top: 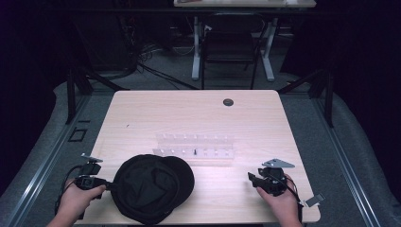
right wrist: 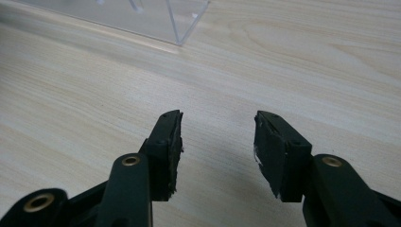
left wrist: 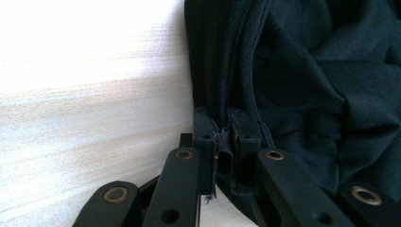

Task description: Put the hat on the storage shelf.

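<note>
My left gripper (left wrist: 222,142) is clamped on the black cap's (top: 153,187) left edge; my right gripper (right wrist: 217,151), jaws apart, sits well to its right.

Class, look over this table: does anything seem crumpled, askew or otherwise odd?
Yes. The black cap near the table's front edge is crumpled, its cloth in folds, and the left tongs pinch its rim. The clear rack sits straight.

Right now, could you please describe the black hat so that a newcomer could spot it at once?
On the pale wooden table, look at the near left part, in front of the clear plastic rack. The black hat lies there, its left edge pinched in the left hand-held gripper. It is the one large, dark, soft thing on the table.
</note>
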The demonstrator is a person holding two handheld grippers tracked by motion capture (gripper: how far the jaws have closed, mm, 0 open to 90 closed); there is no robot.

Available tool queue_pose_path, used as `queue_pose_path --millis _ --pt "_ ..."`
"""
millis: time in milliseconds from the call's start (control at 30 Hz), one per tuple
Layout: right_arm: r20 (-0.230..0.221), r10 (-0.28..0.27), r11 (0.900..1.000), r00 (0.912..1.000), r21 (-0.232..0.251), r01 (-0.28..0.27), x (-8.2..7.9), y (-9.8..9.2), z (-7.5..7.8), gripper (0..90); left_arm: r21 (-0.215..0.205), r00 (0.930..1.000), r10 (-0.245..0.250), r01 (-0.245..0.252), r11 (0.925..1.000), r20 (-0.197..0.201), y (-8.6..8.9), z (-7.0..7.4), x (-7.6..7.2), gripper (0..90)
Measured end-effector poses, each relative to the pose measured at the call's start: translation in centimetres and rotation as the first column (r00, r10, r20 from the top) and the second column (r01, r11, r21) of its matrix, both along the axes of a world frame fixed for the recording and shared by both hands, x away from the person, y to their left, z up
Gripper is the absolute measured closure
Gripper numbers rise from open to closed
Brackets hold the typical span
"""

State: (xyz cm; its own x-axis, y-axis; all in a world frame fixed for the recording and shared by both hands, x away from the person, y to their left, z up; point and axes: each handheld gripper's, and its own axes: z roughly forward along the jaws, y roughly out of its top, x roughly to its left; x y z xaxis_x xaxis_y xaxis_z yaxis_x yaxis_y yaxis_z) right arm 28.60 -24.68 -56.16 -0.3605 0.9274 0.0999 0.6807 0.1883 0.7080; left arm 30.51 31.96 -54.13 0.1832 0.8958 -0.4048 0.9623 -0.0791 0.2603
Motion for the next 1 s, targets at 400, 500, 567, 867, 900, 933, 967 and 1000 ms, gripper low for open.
queue_pose_path --millis 400,500,567,867,900,933,967,1000 --pt "-0.001 -0.001 1.0 1.0 0.001 0.001 0.0 0.0 0.0 51.4 -0.067 0.9994 0.024 -0.026 0.9974 -0.024 0.5 1.1 0.3 85.5" --pt "0.002 -0.001 1.0 1.0 0.002 0.001 0.0 0.0 0.0 51.3 -0.092 0.9995 0.013 -0.016 0.9956 -0.028 0.7 2.0 0.4 85.6" --pt "0.0 0.0 1.0 1.0 0.003 0.0 0.0 0.0 0.0 51.4 -0.101 0.9995 0.013 -0.016 0.9948 -0.029 0.7 2.4 0.4 85.6" --pt "0.003 0.0 1.0 1.0 0.008 0.0 0.0 -0.1 0.0 51.4 -0.129 0.9999 0.003 -0.005 0.9917 -0.016 0.7 5.0 0.4 85.7" --pt "0.002 -0.001 1.0 1.0 0.007 0.001 0.0 -0.1 0.0 51.4 -0.136 0.9999 0.005 -0.007 0.9907 -0.015 0.7 5.3 0.4 85.7" --pt "0.002 -0.001 1.0 1.0 0.007 0.001 0.0 -0.1 0.0 51.4 -0.142 0.9999 0.002 -0.004 0.9899 -0.013 0.8 5.6 0.4 85.7" --pt "0.001 -0.001 1.0 1.0 0.007 0.001 0.0 -0.1 0.0 51.4 -0.151 1.0 0.0 -0.001 0.9886 -0.005 0.9 6.2 0.4 85.7" --pt "0.001 -0.001 1.0 1.0 0.007 0.001 0.0 -0.1 0.0 51.4 -0.158 1.0 0.004 -0.005 0.9874 -0.009 0.9 6.5 0.4 85.7"
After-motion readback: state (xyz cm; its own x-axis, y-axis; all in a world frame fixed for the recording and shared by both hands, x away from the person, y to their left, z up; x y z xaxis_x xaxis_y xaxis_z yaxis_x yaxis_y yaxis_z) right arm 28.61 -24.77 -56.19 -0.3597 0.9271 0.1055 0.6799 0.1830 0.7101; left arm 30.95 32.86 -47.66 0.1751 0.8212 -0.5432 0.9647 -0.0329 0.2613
